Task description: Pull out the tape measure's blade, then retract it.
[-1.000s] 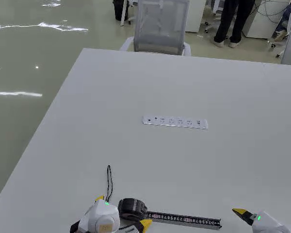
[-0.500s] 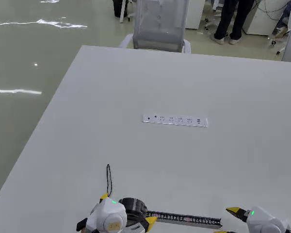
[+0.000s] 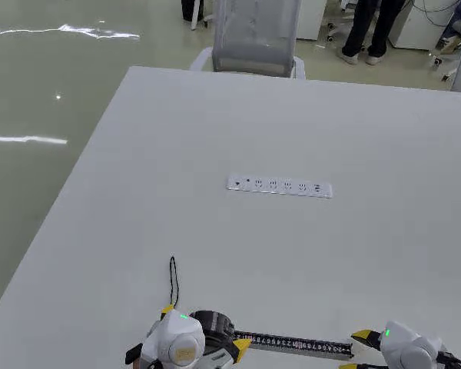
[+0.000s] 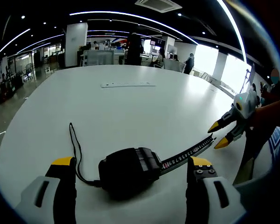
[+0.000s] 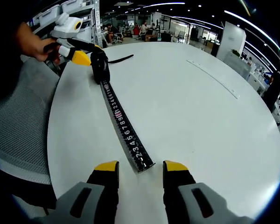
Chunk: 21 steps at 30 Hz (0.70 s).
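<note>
Tape measure (image 4: 129, 171) is laid at the near edge of the table (image 3: 292, 115), blade (image 5: 126, 133) extended flat. It is straddled, untouched, by the spread left gripper (image 4: 131, 162); right gripper (image 5: 136, 165) is held spread just before the blade tip.

White table (image 3: 177, 154): power strip (image 3: 280, 186) mid-table; tape measure (image 3: 213, 329) near edge, blade (image 3: 292, 344) extended flat, lanyard (image 3: 173, 280) trailing.
</note>
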Motion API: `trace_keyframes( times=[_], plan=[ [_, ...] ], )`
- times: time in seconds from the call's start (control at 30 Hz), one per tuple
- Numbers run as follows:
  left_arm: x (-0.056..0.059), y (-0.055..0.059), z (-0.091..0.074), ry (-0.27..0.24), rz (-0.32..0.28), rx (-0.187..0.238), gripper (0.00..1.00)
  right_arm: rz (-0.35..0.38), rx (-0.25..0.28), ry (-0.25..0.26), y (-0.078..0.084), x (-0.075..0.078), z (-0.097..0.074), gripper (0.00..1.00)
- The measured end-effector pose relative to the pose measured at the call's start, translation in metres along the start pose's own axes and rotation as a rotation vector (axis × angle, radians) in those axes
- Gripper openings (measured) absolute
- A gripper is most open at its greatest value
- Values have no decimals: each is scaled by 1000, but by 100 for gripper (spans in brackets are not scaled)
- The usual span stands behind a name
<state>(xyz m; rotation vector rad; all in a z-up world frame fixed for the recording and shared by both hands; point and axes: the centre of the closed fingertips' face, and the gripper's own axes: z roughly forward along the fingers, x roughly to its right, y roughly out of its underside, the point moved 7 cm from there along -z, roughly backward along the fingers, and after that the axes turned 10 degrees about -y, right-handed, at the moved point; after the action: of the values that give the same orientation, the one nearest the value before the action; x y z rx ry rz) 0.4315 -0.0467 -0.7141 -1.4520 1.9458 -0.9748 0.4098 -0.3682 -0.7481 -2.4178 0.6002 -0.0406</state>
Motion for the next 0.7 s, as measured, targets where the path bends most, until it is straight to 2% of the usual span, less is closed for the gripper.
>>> trace_keyframes(
  times=[0.1,0.23,0.5,0.6,0.67,0.7],
  plan=[
    [-2,3,0,-2,-1,-7,98,-4,5,-3,-2,2,1,34],
    [-2,4,0,-5,0,-8,98,-16,-15,-14,-4,4,3,30],
    [-2,5,1,0,0,-11,97,-40,-57,-53,-2,12,6,29],
    [-3,6,2,0,-2,-19,96,-67,-70,-61,-6,12,7,31],
    [-1,8,2,5,5,-28,96,-59,-73,-83,-6,10,8,28],
    [-1,9,2,5,11,-27,96,-60,-72,-79,-7,10,8,28]
  ],
)
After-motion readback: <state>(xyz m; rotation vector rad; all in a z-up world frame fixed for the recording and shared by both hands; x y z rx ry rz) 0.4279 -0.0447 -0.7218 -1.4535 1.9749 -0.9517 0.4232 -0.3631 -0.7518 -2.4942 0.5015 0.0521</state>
